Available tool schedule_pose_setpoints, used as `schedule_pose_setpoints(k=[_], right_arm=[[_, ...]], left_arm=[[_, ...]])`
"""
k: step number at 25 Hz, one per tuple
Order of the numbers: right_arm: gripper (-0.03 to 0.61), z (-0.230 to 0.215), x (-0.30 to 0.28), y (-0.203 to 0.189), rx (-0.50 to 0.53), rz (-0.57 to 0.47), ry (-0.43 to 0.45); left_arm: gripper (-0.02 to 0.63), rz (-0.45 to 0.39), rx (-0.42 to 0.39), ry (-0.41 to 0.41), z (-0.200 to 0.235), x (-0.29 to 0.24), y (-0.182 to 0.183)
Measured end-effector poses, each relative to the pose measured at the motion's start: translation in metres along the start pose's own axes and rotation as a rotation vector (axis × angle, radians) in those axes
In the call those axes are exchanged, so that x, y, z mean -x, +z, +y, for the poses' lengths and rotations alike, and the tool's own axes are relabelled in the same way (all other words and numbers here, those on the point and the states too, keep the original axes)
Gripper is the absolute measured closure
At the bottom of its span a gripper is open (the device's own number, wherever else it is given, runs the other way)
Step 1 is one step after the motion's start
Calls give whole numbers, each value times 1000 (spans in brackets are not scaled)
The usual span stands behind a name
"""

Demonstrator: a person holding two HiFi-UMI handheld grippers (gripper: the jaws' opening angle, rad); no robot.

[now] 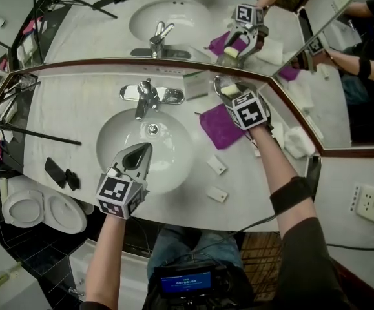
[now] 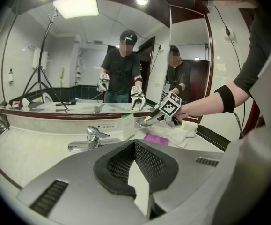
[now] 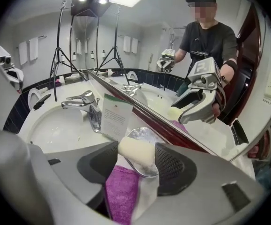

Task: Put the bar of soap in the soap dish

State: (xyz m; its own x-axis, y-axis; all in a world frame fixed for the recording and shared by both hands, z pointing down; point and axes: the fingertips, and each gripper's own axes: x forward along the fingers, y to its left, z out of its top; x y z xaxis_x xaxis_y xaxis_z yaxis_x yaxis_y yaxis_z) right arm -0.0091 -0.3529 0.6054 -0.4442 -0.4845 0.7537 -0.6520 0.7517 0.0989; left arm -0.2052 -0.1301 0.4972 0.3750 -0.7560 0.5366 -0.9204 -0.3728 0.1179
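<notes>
The right tool (image 1: 229,92) reaches to the upper right of the head view, close under the mirror (image 1: 96,37), because that is where the soap dish (image 3: 142,133) sits. It is a small shiny metal dish on the tabletop (image 1: 77,108), just behind a purple cloth (image 1: 216,128) and beside a printed card (image 3: 116,118). The tool's jaws stand wide apart only because the bar of soap (image 3: 136,150) fills the gap. The pale bar is clamped crosswise between the two pads, and in the right gripper view it lies over the dish's hollow. Whether the bar touches the metal I cannot tell; it looks just clear of it. The tool points nose down toward the dish, which suits lowering the bar in flat, so I judge the placing step under way and not yet finished. The left tool (image 1: 143,150) has no part in this: it hangs over the basin (image 1: 109,141) at the lower left, well apart from the dish, jaws pressed together with nothing between them
</notes>
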Motion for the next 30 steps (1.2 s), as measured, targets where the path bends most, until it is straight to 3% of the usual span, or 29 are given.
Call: schedule_pose_setpoints(k=[10, 21, 30], right_arm=[[324, 45, 50, -43, 154, 12, 62], [324, 129, 84, -175, 225, 187, 205], [324, 148, 79, -245, 250, 316, 261]], left_arm=[[607, -11, -17, -31, -20, 16, 2], [607, -5, -22, -48, -43, 38, -2], [607, 5, -43, -35, -45, 56, 0]])
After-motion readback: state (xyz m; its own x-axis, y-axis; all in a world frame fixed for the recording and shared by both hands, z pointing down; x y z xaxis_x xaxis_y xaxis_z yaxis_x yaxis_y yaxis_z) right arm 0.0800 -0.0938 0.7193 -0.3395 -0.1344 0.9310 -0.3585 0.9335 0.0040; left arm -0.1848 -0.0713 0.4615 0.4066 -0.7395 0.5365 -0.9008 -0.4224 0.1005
